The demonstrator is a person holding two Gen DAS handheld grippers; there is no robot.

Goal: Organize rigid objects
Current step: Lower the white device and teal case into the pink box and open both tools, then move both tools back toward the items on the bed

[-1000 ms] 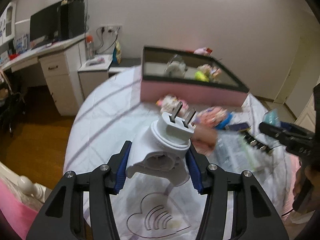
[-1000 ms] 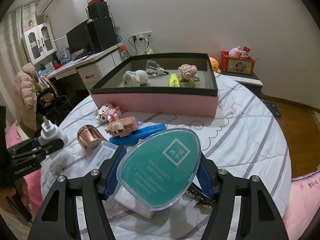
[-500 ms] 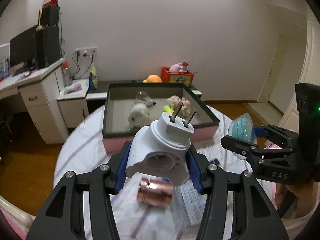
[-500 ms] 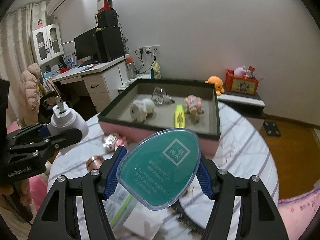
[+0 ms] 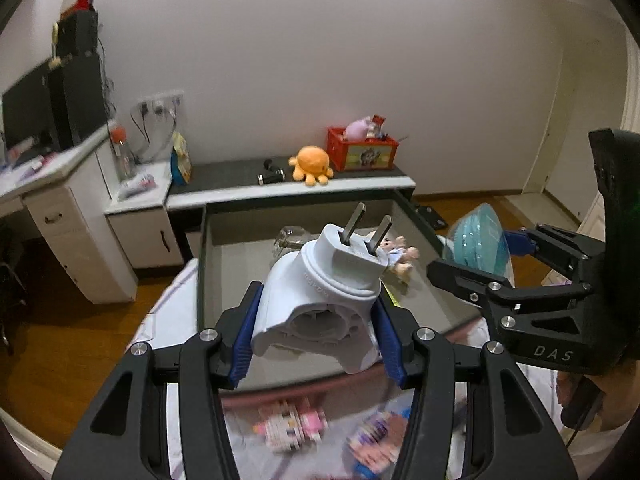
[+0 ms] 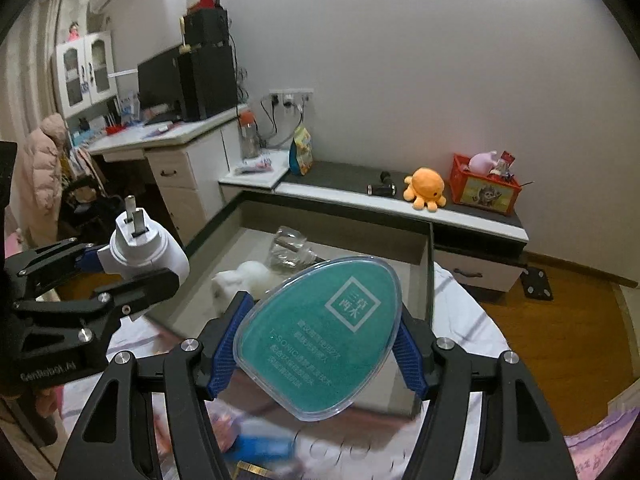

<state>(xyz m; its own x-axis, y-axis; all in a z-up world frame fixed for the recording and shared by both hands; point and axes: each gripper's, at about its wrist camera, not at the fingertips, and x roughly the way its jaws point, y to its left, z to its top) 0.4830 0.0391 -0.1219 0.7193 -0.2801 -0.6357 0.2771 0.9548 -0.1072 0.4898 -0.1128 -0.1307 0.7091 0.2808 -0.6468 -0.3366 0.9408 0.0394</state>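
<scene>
My left gripper (image 5: 316,340) is shut on a white plug adapter (image 5: 324,292), prongs up, held above the near wall of the pink box with a dark rim (image 5: 202,264). My right gripper (image 6: 316,356) is shut on a teal egg-shaped case (image 6: 320,336), also above the box (image 6: 430,280). Each gripper shows in the other's view: the right one (image 5: 492,252) with the teal case (image 5: 478,240) at right, the left one (image 6: 132,264) with the adapter (image 6: 144,248) at left. Inside the box lie a clear bulb (image 6: 290,248), a white plush (image 6: 244,280) and a small doll (image 5: 398,254).
Pink block toys (image 5: 292,426) and other small items (image 5: 376,440) lie blurred on the white-covered round table (image 6: 460,292) in front of the box. A blue object (image 6: 264,448) lies near the front. A low bench with an orange octopus (image 6: 426,190) and a desk (image 6: 168,140) stand behind.
Both grippers have moved forward and up, from above the table's loose items to over the box, each still holding its object. The box now fills the middle of both views.
</scene>
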